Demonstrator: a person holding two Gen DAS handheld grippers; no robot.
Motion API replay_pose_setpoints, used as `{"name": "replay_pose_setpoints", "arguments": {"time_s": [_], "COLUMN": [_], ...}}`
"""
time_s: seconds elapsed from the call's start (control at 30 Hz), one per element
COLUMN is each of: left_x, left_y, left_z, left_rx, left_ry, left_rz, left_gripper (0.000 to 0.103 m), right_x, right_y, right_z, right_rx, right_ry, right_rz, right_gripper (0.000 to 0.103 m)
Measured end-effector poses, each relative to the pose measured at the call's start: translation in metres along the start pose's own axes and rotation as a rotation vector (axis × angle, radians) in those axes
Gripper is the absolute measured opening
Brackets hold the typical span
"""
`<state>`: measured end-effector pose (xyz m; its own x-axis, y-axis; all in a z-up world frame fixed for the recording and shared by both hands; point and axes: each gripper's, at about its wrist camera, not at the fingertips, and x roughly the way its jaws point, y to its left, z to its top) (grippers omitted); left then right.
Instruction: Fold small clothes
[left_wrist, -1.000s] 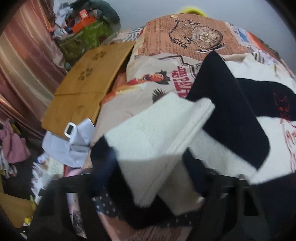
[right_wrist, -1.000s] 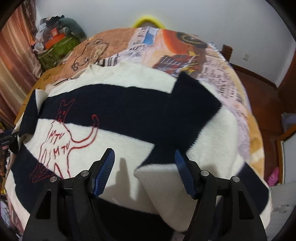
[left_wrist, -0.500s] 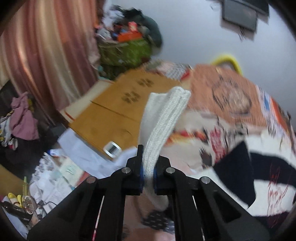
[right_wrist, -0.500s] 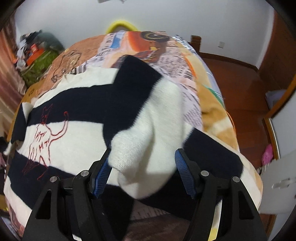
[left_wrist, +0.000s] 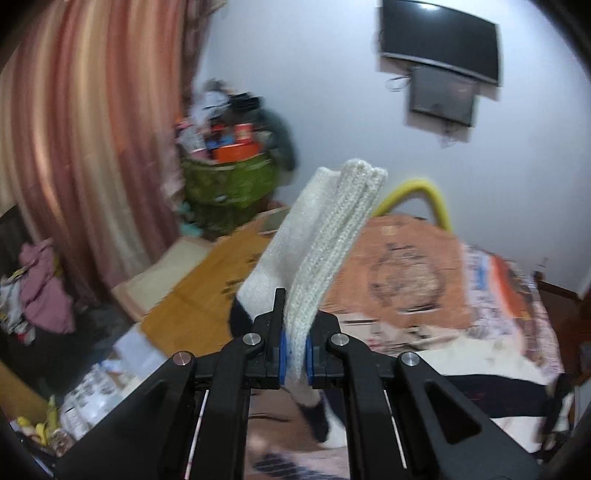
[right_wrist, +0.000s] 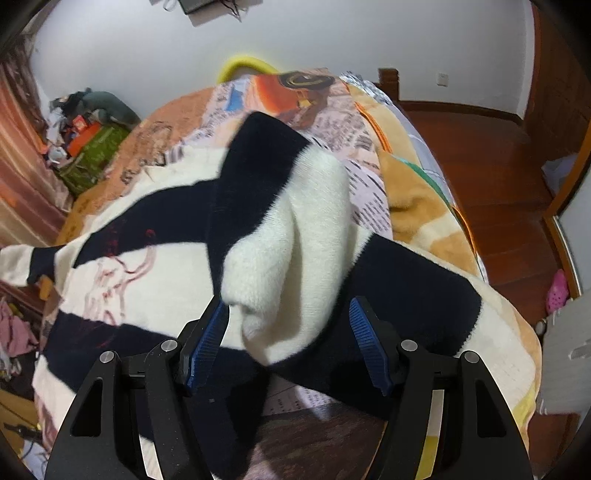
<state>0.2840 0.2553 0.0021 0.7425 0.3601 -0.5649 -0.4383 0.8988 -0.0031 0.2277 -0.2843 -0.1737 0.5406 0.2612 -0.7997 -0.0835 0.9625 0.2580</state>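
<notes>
A small knit sweater (right_wrist: 155, 236) with wide navy and white stripes and a red cat drawing lies spread on the bed. My left gripper (left_wrist: 294, 360) is shut on the white ribbed cuff of its left sleeve (left_wrist: 332, 236) and holds it up above the bed. My right gripper (right_wrist: 288, 343) is open. The folded right sleeve (right_wrist: 291, 236) lies bunched between its blue pads (right_wrist: 207, 347), over the sweater's body.
The bed has a printed orange and newspaper-pattern blanket (right_wrist: 369, 140). A wooden board (left_wrist: 207, 288) lies left of the bed. A green box of clutter (left_wrist: 229, 184) stands by the curtain (left_wrist: 81, 147). Wooden floor (right_wrist: 480, 177) lies to the right.
My left gripper has lifted the white cuff up and tilted away from the bed. The right sleeve has folded inward and now sits between my right gripper's open pads.
</notes>
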Motion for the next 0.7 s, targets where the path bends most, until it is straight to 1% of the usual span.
{"name": "replay_pose_setpoints", "arguments": {"time_s": [0.07, 0.13, 0.17, 0.3, 0.33, 0.4, 0.47, 0.53, 0.6, 0.7], "left_x": [-0.003, -0.005, -0.007, -0.007, -0.006, -0.004, 0.002, 0.011, 0.020, 0.040], "left_y": [-0.035, -0.069, -0.092, -0.167, -0.189, -0.222, -0.254, -0.284, -0.305, -0.330], "left_z": [0.009, 0.013, 0.015, 0.014, 0.009, -0.001, -0.014, -0.033, -0.053, -0.082], "left_rx": [0.021, 0.051, 0.075, 0.146, 0.170, 0.204, 0.229, 0.247, 0.262, 0.274], "left_ry": [0.007, 0.006, 0.004, 0.023, 0.029, 0.041, 0.071, 0.121, 0.167, 0.255], "left_rz": [-0.071, -0.120, -0.146, -0.247, -0.273, -0.311, -0.355, -0.398, -0.423, -0.459], "left_gripper": [0.007, 0.007, 0.007, 0.007, 0.007, 0.007, 0.007, 0.007, 0.007, 0.007], "right_x": [-0.008, -0.014, -0.017, -0.025, -0.028, -0.033, -0.039, -0.043, -0.043, -0.040], "right_y": [0.005, 0.009, 0.011, 0.011, 0.007, -0.002, -0.017, -0.030, -0.048, -0.064], "right_z": [-0.001, -0.001, -0.002, -0.001, -0.002, -0.004, -0.007, -0.011, -0.014, -0.013], "right_rx": [-0.030, -0.052, -0.065, -0.075, -0.070, -0.056, -0.038, -0.021, -0.004, 0.026], "right_ry": [-0.023, -0.044, -0.053, -0.081, -0.088, -0.101, -0.111, -0.111, -0.087, -0.058], "right_rz": [0.018, 0.033, 0.044, 0.072, 0.077, 0.076, 0.065, 0.042, 0.015, -0.006], "right_gripper": [0.064, 0.065, 0.065, 0.065, 0.065, 0.065, 0.065, 0.065, 0.068, 0.068]}}
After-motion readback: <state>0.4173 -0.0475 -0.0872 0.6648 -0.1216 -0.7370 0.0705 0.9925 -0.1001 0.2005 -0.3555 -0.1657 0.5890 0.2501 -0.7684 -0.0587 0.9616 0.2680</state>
